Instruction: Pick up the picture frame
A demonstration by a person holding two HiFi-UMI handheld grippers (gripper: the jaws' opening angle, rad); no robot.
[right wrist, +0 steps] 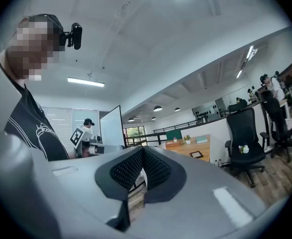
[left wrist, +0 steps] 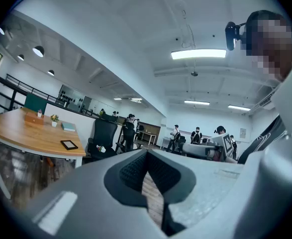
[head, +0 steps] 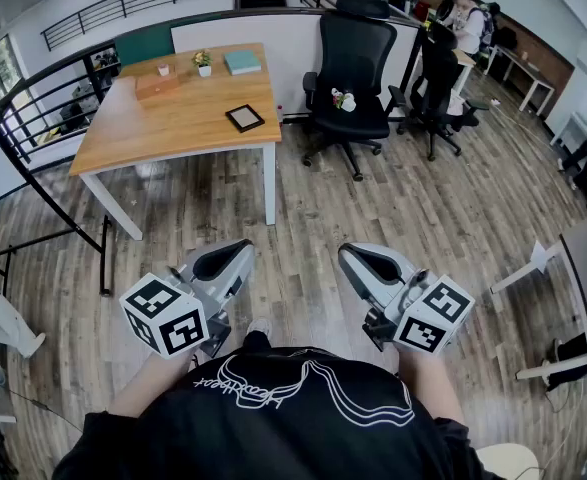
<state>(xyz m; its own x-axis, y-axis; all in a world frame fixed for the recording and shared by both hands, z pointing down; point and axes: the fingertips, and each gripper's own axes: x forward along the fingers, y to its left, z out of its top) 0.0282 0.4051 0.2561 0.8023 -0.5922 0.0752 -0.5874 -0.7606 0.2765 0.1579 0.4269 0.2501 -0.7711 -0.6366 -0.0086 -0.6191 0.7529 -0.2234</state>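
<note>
Lying flat near the worktop (head: 173, 123) front edge: frame (head: 244, 118) | left tongs (head: 228, 256), right tongs (head: 365, 260): both closed, empty | held low by the torso, well apart from frame
</note>
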